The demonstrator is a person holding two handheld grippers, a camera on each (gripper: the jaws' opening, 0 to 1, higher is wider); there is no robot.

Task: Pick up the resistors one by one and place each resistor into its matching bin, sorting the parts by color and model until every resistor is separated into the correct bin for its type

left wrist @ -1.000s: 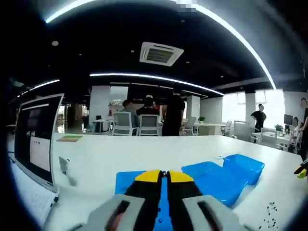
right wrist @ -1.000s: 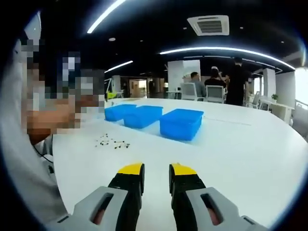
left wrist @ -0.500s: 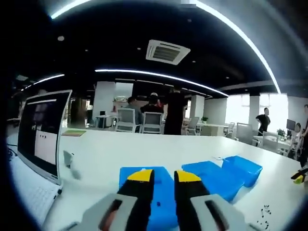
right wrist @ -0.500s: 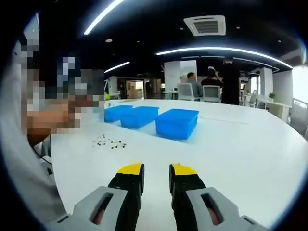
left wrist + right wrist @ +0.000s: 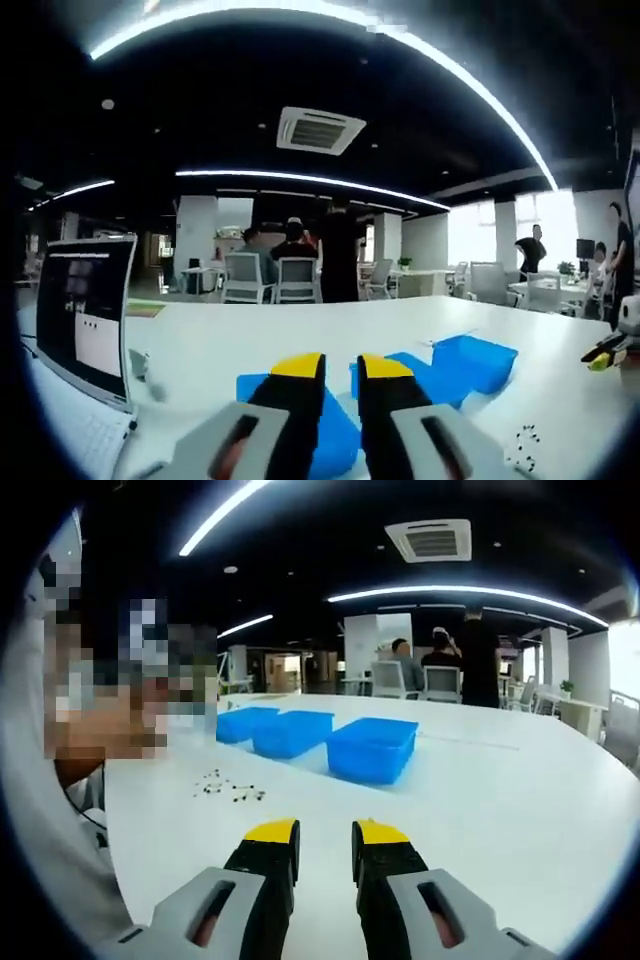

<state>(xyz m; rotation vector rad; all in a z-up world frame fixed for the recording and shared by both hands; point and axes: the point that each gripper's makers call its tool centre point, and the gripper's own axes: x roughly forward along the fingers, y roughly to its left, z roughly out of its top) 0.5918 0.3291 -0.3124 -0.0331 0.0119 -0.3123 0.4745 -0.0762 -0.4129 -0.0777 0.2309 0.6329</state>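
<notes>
In the left gripper view, a laptop [image 5: 85,320] stands open at the left edge on the white table [image 5: 250,335]. At bottom centre the left gripper [image 5: 341,366] has its yellow-tipped jaws apart with nothing between them, over three blue bins [image 5: 470,362]. The resistors [image 5: 524,441] (tiny dark specks) lie at lower right.

In the right gripper view, the resistors [image 5: 230,788] are scattered left of centre, the bins [image 5: 372,748] in a row just beyond. The right gripper [image 5: 323,832] at the bottom is likewise apart and empty.

Right claw [image 5: 325,842] parted, empty — resistors [image 5: 229,789] scattered on table [image 5: 480,800] near three blue bins [image 5: 371,748].
</notes>
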